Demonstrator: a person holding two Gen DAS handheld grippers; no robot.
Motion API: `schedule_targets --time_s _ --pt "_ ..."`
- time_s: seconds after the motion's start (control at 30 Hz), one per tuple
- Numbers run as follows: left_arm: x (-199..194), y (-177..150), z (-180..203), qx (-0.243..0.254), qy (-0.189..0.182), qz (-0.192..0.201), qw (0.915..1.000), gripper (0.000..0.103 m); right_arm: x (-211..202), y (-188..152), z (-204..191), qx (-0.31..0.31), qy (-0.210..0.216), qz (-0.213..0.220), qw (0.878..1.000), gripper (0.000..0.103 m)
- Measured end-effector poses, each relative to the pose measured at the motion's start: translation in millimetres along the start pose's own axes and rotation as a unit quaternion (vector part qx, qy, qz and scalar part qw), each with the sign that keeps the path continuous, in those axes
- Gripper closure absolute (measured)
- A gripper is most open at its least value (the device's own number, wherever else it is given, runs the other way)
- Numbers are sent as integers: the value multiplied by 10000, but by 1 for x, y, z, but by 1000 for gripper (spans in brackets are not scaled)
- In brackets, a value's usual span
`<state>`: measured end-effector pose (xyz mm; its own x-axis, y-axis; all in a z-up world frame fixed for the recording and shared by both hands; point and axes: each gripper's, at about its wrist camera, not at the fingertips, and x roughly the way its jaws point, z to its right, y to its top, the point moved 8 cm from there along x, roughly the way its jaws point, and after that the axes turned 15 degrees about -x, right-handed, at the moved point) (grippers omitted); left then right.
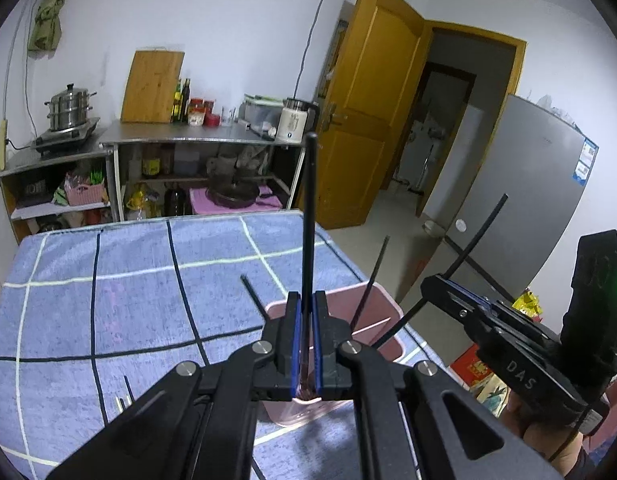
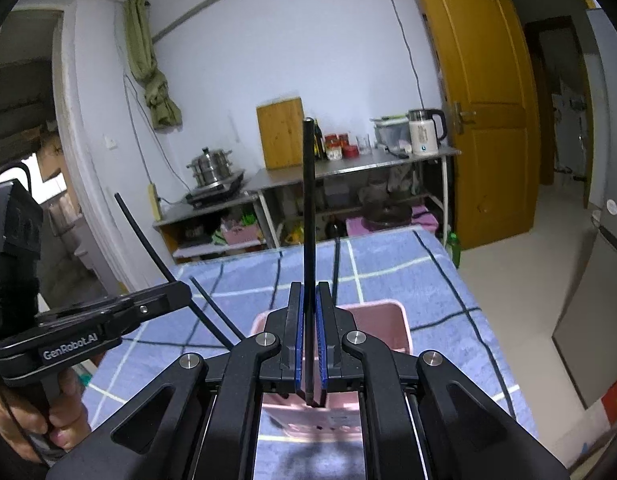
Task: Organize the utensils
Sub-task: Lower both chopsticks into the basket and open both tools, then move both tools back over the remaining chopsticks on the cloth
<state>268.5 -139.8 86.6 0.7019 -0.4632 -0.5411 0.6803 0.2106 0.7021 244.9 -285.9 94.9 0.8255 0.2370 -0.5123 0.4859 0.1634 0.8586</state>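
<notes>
Left gripper [image 1: 307,300] jaws pinching upright chopstick [image 1: 309,216], right gripper [image 2: 310,292] likewise, above pink bin [image 1: 378,300]

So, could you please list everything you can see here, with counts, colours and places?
pink bin: one, pink, on the table under both grippers
chopsticks: two held upright, black, one in the left jaws, one in the right; others lean in the bin
tablecloth: one, blue check, over the table
cutting board: one, wooden, against the wall
steamer pot: one, steel, on the cooktop
kettle: one, white, on the steel counter
door: one, yellow-brown, open
fridge: one, grey, right of the door
left gripper: black, shut
right gripper: black, shut
</notes>
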Motion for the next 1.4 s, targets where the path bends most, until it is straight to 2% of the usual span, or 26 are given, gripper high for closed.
schedule_targets --time_s 0.37,0.47,0.57,0.63,0.87,1.0,1.2,1.4 --pt "27 -23 -13 -46 43 -287 9996 97 34 -34 1 54 94 -442 9990 97" --pt "26 -23 -15 -71 43 -262 9996 93 33 -35 2 56 106 -444 9989 97" --pt "22 -19 -17 -109 10 -206 9997 83 29 -35 2 3 12 -438 9990 96" --pt "16 -17 -17 -115 -13 -138 9998 81 25 -33 2 10 -34 -409 9992 90" --pt "-10 -10 -15 -48 -80 56 9999 78 1 -25 2 -18 -201 -168 9997 87" --pt "-29 -5 -21 -29 -34 211 9998 78 -12 -22 1 -26 -282 -55 9996 76" --pt "-60 -2 -40 -89 110 472 9988 78 -38 -15 -4 -90 -374 173 9991 76" --pt "-85 -10 -77 -203 477 644 9966 78 -58 -15 -16 -159 -315 340 9988 76"
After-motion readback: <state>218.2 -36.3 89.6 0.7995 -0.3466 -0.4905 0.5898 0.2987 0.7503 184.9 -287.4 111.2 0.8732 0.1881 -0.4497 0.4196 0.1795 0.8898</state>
